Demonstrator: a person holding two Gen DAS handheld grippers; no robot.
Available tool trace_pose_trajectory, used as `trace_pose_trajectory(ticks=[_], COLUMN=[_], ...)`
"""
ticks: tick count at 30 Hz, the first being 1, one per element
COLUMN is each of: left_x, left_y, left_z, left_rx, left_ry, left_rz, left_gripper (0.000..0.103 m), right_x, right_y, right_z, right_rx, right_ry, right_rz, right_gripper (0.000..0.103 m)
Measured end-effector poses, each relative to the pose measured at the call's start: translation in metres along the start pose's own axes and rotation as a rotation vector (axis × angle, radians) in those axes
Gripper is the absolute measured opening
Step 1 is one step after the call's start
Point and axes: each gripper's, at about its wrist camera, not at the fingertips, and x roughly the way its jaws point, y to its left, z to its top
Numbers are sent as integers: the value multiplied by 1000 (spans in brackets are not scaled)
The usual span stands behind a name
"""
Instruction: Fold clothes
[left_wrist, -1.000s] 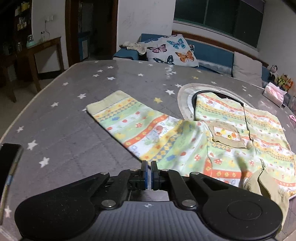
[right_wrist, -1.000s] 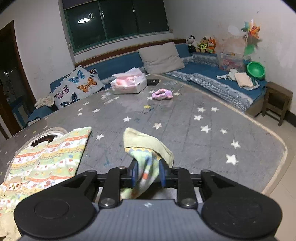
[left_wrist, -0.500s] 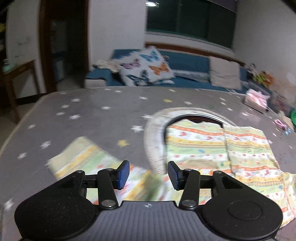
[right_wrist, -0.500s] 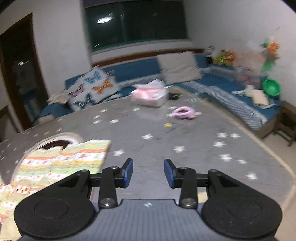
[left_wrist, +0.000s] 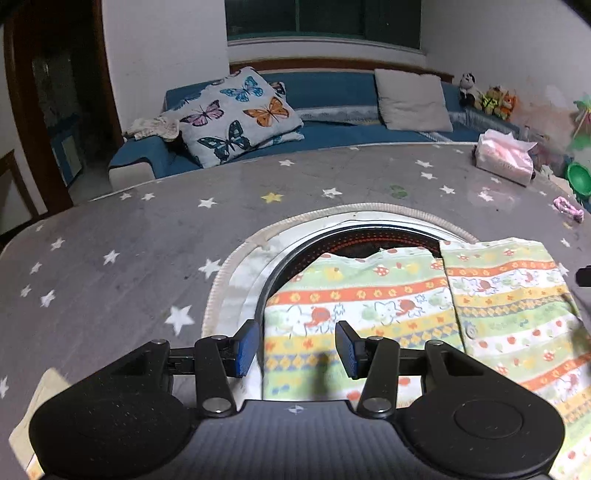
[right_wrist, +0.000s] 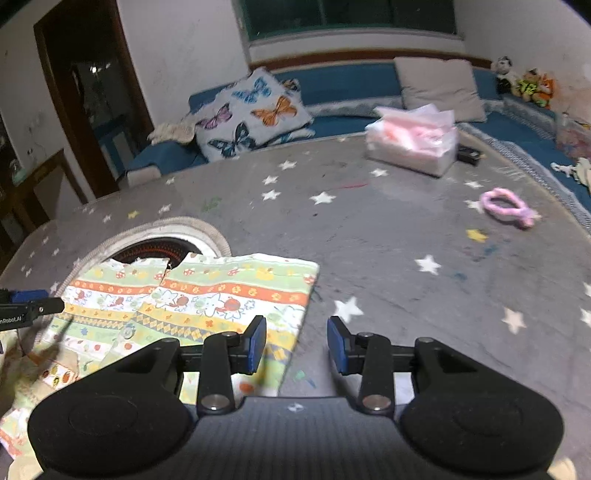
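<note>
A child's patterned shirt (left_wrist: 406, 306) with green, orange and yellow bands lies flat on the grey star-print table cover (left_wrist: 129, 240). Its hem lies over a round dark opening (left_wrist: 369, 236) in the table. My left gripper (left_wrist: 295, 347) is open and empty, low over the shirt's left part. In the right wrist view the shirt (right_wrist: 207, 295) lies at lower left. My right gripper (right_wrist: 296, 345) is open and empty above the shirt's right edge. The left gripper's tip (right_wrist: 29, 299) shows at the far left there.
A pink tissue pack (right_wrist: 413, 144) and a pink hair tie (right_wrist: 506, 205) lie on the far right of the table. A blue sofa (left_wrist: 332, 92) with a butterfly pillow (left_wrist: 240, 114) runs behind. The table edge curves at left.
Both grippers opened; the right one let go of the sleeve it held. Both moved toward the shirt's far hem and the hole. The sleeves are out of view now.
</note>
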Motion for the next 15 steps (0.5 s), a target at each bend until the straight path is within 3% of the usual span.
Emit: trace_pose_trajectory(ticks=[5, 7, 9, 12, 15], left_x=[15, 18, 21, 24, 22], left_y=[3, 3, 4, 6, 9], left_z=[1, 0, 0, -1, 0], left_rx=[-5, 9, 22, 24, 14], left_ry=[16, 15, 12, -2, -22], left_rz=[-27, -43, -63, -66, -53], left_gripper=[44, 34, 14, 3, 2], right_x=[24, 31, 35, 39, 41], right_y=[6, 8, 10, 14, 20], right_z=[5, 7, 8, 13, 19], right_rx=[-12, -15, -19, -29, -50], right_ry=[29, 35, 36, 35, 25], right_rz=[11, 8, -1, -7, -15], right_gripper=[28, 19, 12, 4, 2])
